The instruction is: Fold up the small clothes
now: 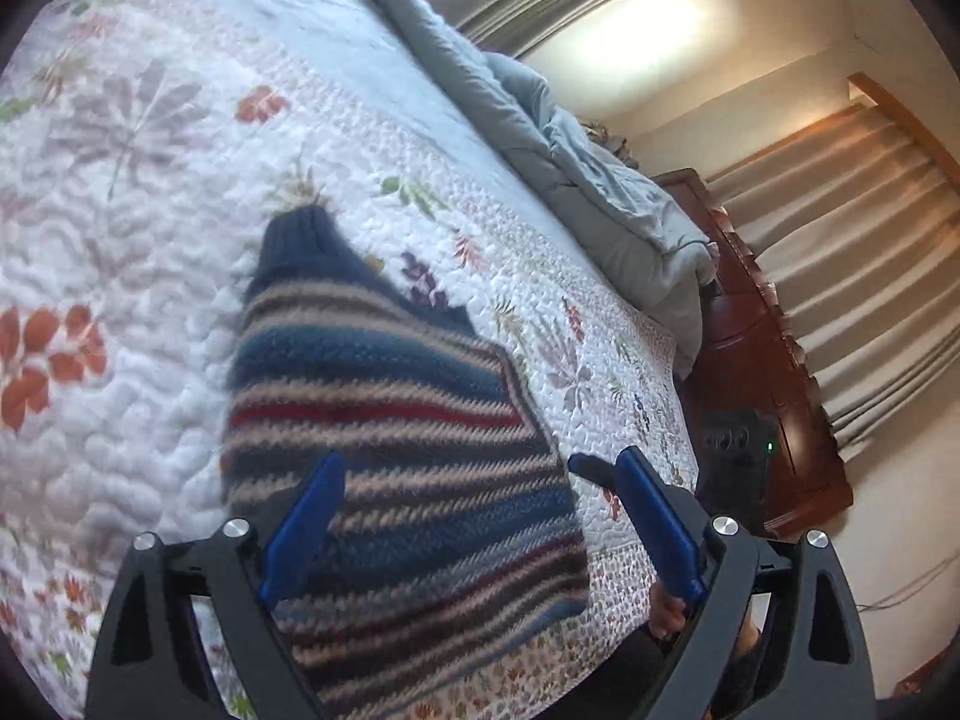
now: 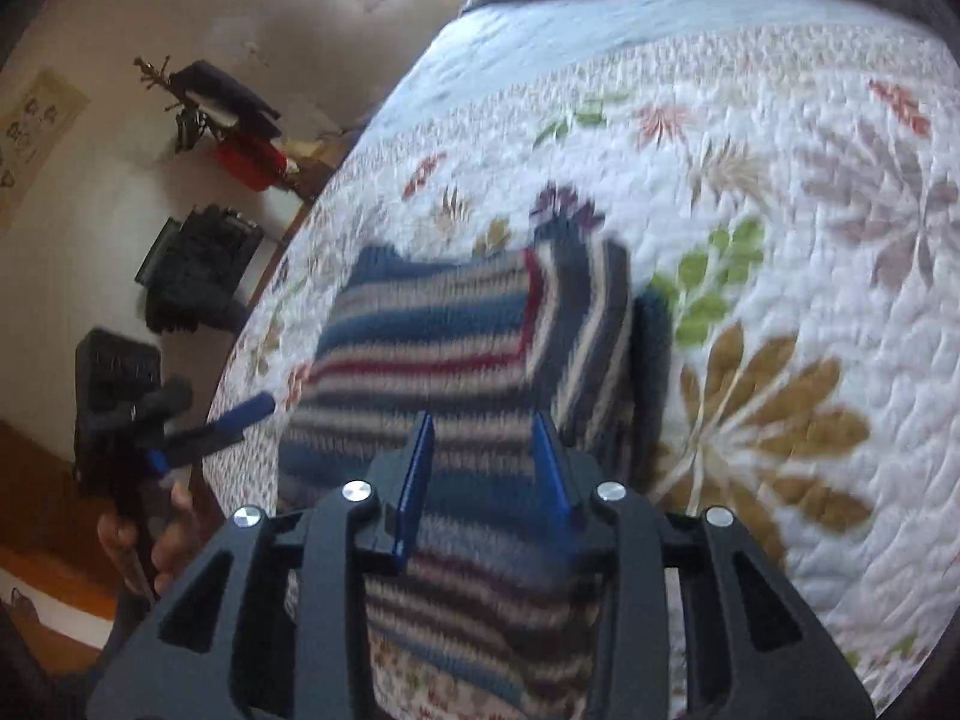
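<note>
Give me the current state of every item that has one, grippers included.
striped sweater: lying on the quilt, partly folded, one sleeve laid across the body.
left gripper: open, empty, above the sweater.
right gripper: open, nothing between the pads.
grey comforter: bunched at the far end of the bed.

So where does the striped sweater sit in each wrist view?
Left wrist: striped sweater lies lower centre, reaching between the left tongs.
Right wrist: centre to bottom, beyond the right tongs.
Shared landmark: the floral quilt beneath it.

Home bedroom, quilted bed (image 1: 180, 192), curtains (image 1: 840, 276)
</note>
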